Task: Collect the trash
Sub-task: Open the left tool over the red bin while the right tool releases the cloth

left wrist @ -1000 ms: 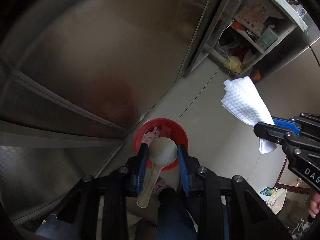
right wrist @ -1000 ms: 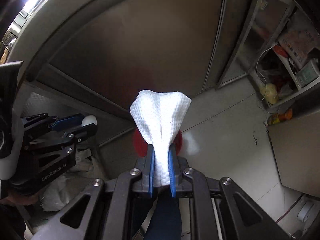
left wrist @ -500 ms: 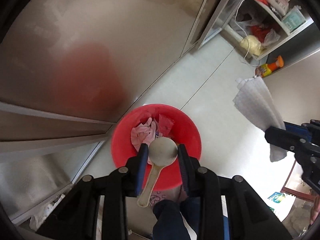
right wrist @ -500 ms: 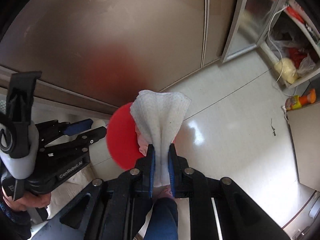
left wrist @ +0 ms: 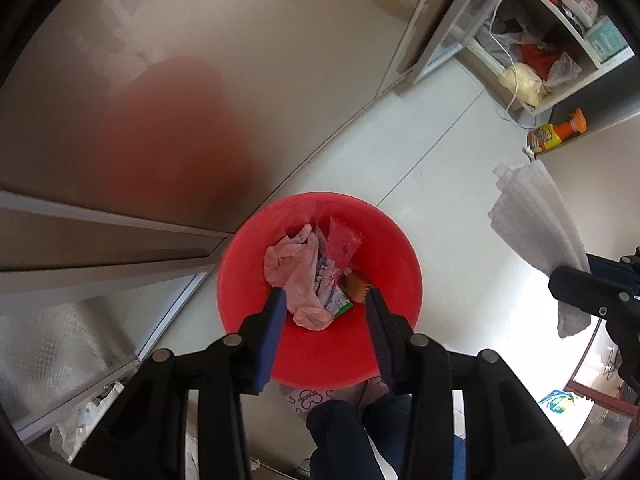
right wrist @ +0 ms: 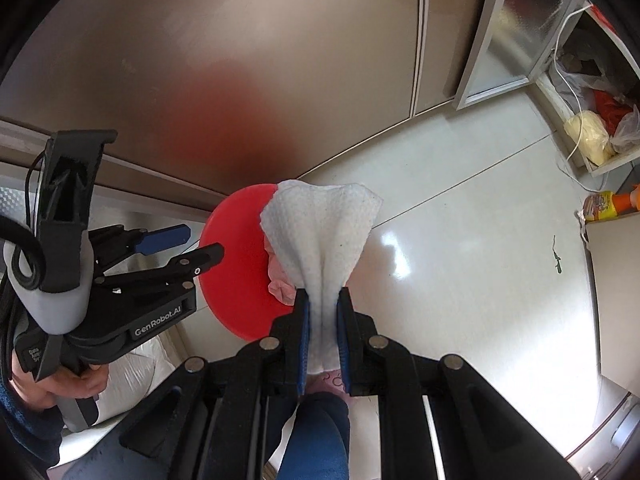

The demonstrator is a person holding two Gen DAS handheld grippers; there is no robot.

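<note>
Above the red bin (left wrist: 396,280), left tool (left wrist: 325,300) opens, empty.

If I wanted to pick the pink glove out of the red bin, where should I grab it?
Probably from straight above, on the bunched, crumpled middle of the pink glove. It lies limp on top of the other trash in the red bin, so nothing covers it, and its raised folds give two fingers something soft to pinch. The bin's walls block any sideways approach.

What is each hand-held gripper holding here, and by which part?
Right hand-held gripper: white paper towel, pinched at its bunched lower end. Left hand-held gripper: nothing, jaws opening over the red bin.
</note>
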